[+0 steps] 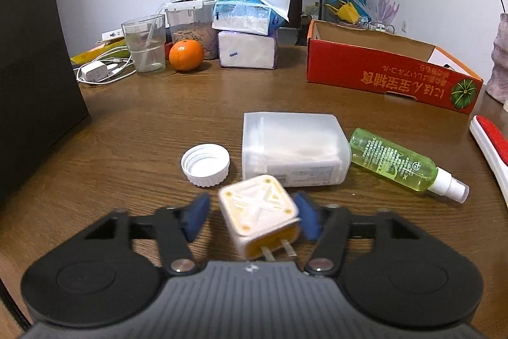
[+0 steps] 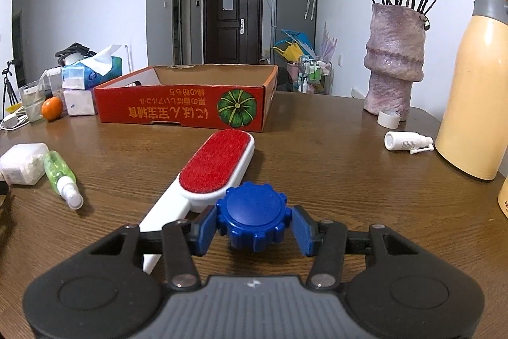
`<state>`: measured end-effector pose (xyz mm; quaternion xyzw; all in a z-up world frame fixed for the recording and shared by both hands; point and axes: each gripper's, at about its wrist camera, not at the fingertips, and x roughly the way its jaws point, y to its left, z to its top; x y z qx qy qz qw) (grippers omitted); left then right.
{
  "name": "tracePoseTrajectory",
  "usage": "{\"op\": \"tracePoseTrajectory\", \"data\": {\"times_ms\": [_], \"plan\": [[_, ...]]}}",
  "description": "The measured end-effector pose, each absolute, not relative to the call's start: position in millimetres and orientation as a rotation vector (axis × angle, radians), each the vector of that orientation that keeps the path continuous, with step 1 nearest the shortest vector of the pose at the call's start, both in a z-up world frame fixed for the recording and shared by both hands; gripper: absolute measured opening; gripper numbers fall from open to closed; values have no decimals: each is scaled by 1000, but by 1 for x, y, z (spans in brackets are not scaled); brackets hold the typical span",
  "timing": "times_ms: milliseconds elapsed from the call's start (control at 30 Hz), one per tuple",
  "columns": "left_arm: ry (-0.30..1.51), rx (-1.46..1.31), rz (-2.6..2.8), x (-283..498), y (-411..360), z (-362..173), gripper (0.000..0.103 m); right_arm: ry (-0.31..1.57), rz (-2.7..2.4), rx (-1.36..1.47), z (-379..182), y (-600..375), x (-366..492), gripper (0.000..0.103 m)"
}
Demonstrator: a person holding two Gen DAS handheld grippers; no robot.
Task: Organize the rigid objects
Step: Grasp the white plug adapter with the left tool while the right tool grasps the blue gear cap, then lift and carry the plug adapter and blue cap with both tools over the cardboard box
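Observation:
My left gripper (image 1: 254,216) is open around a white and yellow plug adapter (image 1: 258,216) lying on the wooden table; its right pad touches the adapter, the left pad stands apart. Just beyond lie a white screw cap (image 1: 205,160), a translucent white box (image 1: 293,148) and a green spray bottle (image 1: 403,162). My right gripper (image 2: 254,226) sits around a blue ridged cap (image 2: 254,216), both pads at its sides with small gaps. A red lint brush (image 2: 209,172) lies just left of it. An open red cardboard box (image 2: 184,108) stands further back.
A glass (image 1: 145,43), an orange (image 1: 186,55), tissue packs (image 1: 247,34) and a charger with cable (image 1: 95,72) crowd the far left. A black box (image 1: 35,69) stands at left. A vase (image 2: 393,62), a yellow thermos (image 2: 473,84), a small white bottle (image 2: 408,141) and a tape roll (image 2: 388,118) stand at right.

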<state>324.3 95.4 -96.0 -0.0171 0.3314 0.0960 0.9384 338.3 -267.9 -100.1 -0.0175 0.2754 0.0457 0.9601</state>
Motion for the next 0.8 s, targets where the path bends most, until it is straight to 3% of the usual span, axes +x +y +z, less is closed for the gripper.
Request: {"op": "tracePoseTrajectory", "data": {"times_ms": [67, 800], "plan": [[677, -31, 209, 324, 96, -96, 40, 558, 92, -36, -100, -268, 338, 50], [596, -42, 218, 306, 98, -84, 40, 517, 85, -28, -96, -267, 327, 50]]}}
